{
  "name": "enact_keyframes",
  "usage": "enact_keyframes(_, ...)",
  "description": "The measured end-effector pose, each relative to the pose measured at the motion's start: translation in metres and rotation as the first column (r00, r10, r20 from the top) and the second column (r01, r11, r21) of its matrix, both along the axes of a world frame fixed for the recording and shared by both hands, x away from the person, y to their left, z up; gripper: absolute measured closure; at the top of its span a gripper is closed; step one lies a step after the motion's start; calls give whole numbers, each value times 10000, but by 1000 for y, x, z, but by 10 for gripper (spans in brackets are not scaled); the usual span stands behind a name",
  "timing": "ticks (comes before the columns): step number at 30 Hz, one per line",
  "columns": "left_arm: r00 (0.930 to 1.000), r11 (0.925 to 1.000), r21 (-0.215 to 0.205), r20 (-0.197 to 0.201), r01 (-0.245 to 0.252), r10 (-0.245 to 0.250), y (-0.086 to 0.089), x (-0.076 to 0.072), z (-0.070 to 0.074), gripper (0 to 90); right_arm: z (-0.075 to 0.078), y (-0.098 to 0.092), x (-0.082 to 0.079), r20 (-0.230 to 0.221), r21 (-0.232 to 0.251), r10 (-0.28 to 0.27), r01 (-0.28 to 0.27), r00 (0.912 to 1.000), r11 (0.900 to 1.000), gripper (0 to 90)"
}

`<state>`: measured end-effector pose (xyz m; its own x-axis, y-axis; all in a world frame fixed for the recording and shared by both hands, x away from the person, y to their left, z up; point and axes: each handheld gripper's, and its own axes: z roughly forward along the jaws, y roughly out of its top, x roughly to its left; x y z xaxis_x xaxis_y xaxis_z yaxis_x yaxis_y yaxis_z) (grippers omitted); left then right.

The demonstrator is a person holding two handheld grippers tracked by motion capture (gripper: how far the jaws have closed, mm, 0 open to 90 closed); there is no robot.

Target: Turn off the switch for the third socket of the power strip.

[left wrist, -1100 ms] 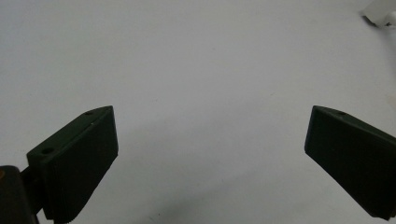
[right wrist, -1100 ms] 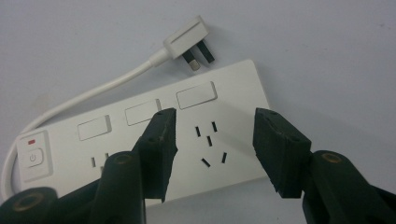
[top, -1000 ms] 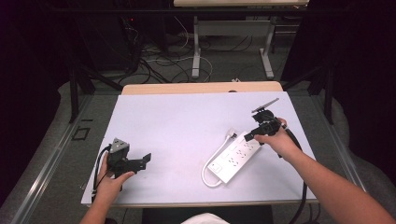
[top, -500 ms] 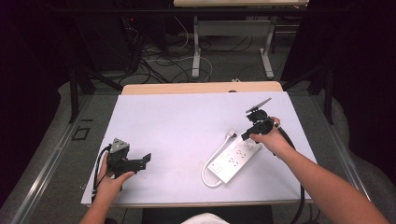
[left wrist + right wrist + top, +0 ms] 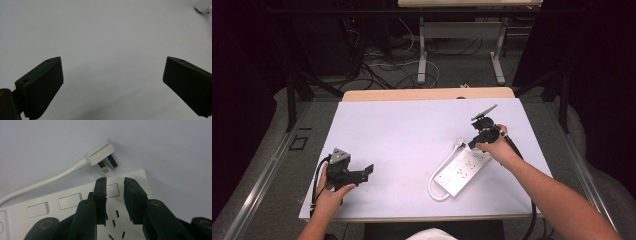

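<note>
right gripper point(image 5: 115, 182): jaws closing, narrow empty gap, over white plastic power strip point(image 5: 462, 171) end | flat white plug point(image 5: 100, 155) just beyond | left gripper point(image 5: 112, 75): jaws wide, empty, bare white desk point(image 5: 402, 135) ahead

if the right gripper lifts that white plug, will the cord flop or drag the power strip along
The cord curves in a loose loop, so it probably bends easily and trails. The plug looks small, smooth and hard, so narrow jaws might slip on it. The power strip lies flat and broad; it likely stays until the slack runs out.
</note>
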<state>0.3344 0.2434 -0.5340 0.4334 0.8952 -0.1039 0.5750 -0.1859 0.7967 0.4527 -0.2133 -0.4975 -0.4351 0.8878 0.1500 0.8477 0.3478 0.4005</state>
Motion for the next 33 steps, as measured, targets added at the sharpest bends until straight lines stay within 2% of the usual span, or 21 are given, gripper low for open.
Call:
enact_keyframes(1, 10000, 10000, 3, 1, 2, -2, 0, 0, 0, 27, -1, 1, 0, 30, -8, -75, 75, 10000, 10000, 737)
enact_keyframes(2, 10000, 10000, 3, 2, -3, 3, 0, 0, 0, 28, -1, 0, 2, 143, -34, 172, -172, 9997, 9998, 746)
enact_keyframes(4, 10000, 10000, 1, -3, -6, 6, 0, 0, 0, 28, -4, 1, 3, 226, 63, 175, -176, 9996, 9998, 763)
enact_keyframes(6, 10000, 10000, 0, -6, -5, 5, 0, 0, 0, 28, -3, 3, 3, 29, -144, 106, -105, 9999, 9998, 779)
enact_keyframes(8, 10000, 10000, -3, -7, -4, 4, 0, 0, 0, 28, -5, 3, 4, 175, -167, 293, -290, 9994, 9994, 794)
enact_keyframes(10, 10000, 10000, 0, -8, 0, 0, 0, 0, 0, 28, -4, 5, 3, 130, -194, 131, -128, 9998, 9997, 807)
enact_keyframes(12, 10000, 10000, -3, -9, -1, 1, 0, 0, 0, 28, -5, 4, 5, 241, -248, 350, -344, 9991, 9991, 821)
enact_keyframes(14, 10000, 10000, 1, -3, 1, -1, 0, 0, 0, 28, -6, 6, 4, 161, -148, 93, -90, 9998, 9998, 827)
enact_keyframes(17, 10000, 10000, -2, -5, 12, -12, 0, 0, 0, 28, -6, 6, 5, 54, -227, 198, -197, 9998, 9995, 842)
enact_keyframes(18, 9999, 9999, 3, -118, 106, -106, 1, 0, 1, 28, -6, 5, 6, 94, -365, 288, -285, 9995, 9989, 849)
enact_keyframes(22, 10000, 10000, -1, -3, 10, -10, 0, 0, 0, 29, -8, 5, 7, 241, -193, 368, -363, 9990, 9992, 868)
enact_keyframes(25, 10000, 10000, -12, -23, 3, -3, 1, 0, 0, 29, -8, 5, 7, 117, -307, 390, -386, 9992, 9988, 893)
enact_keyframes(26, 10000, 10000, -15, -20, -3, 3, 1, 0, 0, 29, -11, 5, 7, 443, 87, 325, -329, 9985, 9994, 900)
enact_keyframes(27, 10000, 10000, -12, -20, 1, -1, 1, 0, 0, 29, -7, 5, 7, -2, -279, 239, -239, 9997, 9993, 900)
enact_keyframes(29, 10000, 10000, -13, -20, 5, -5, 1, 0, 0, 29, -8, 5, 7, 75, -129, 228, -227, 9997, 9997, 900)
enact_keyframes(30, 10000, 10000, -14, -21, 3, -3, 0, 0, 0, 29, -7, 5, 7, 3, -272, 266, -266, 9996, 9993, 900)
enact_keyframes(31, 10000, 10000, -13, -20, 4, -4, 0, 0, 0, 29, -9, 4, 8, 185, -170, 391, -388, 9991, 9991, 900)
enact_keyframes(33, 10000, 10000, -22, -21, 0, 0, 0, 0, 0, 29, -9, 4, 8, 111, -305, 518, -515, 9986, 9982, 900)
